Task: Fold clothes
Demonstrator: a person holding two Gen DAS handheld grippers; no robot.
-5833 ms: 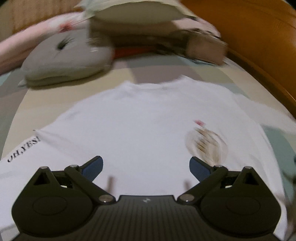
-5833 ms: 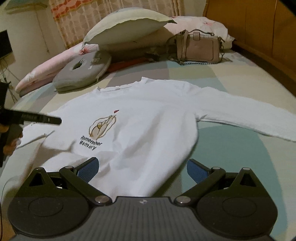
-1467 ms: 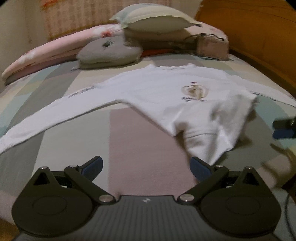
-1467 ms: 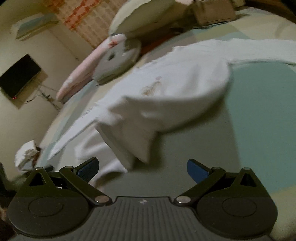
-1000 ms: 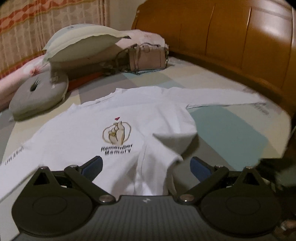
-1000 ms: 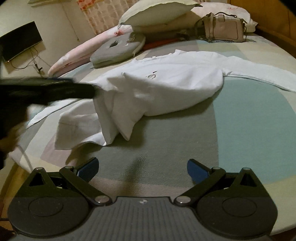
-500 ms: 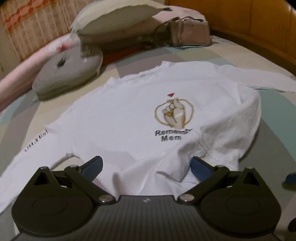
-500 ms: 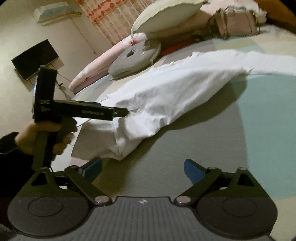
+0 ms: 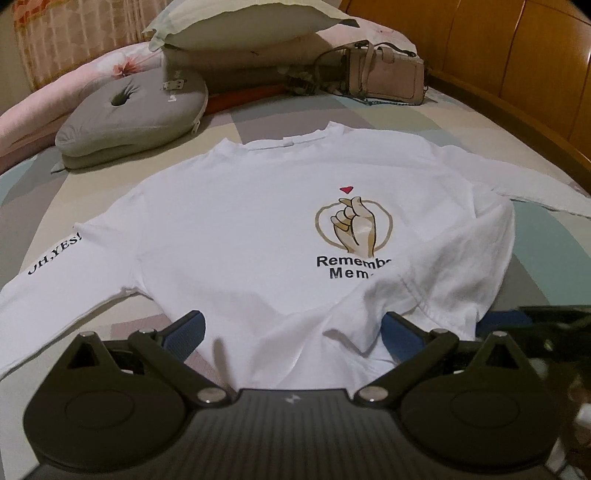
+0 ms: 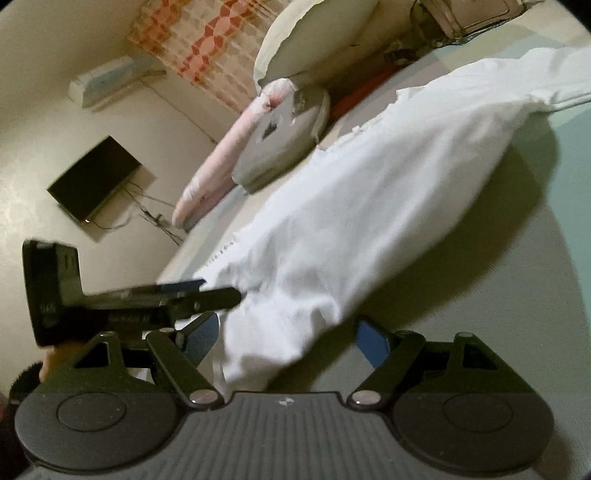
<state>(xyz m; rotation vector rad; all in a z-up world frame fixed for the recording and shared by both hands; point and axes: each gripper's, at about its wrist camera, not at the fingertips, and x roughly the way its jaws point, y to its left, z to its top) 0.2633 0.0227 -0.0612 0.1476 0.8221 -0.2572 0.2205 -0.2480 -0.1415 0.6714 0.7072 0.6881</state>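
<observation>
A white long-sleeved shirt [image 9: 236, 236] lies face up on the bed [image 9: 424, 125], collar toward the pillows and hem toward the camera, so its body runs from near to far while the sleeves stretch out to either side. Going left to right in the left wrist view: the sleeve on the left reads "OH,YES!" in black; the chest is flat; then comes a print of a finger-heart hand in a gold ring under a small red heart, with "Remembe" and "Mem" legible before a turned-up corner of the hem covers the rest. The far sleeve trails off to the right edge.

The left tool [image 9: 291, 328] sits low over the hem, its blue-padded fingers spread wide with cloth lying between them, not pinched. At the right edge a dark blue tip of the right tool [image 9: 498, 319] sits just beside the folded-up corner.

In the right wrist view the right tool [image 10: 284, 338] is also spread apart, the bunched hem corner between its fingers. The left tool [image 10: 207, 291] reaches in from the left, touching the cloth.

Beyond the collar are a grey cushion [image 9: 133, 107], a pale pillow [image 9: 236, 22] and a pink handbag [image 9: 384, 74].
</observation>
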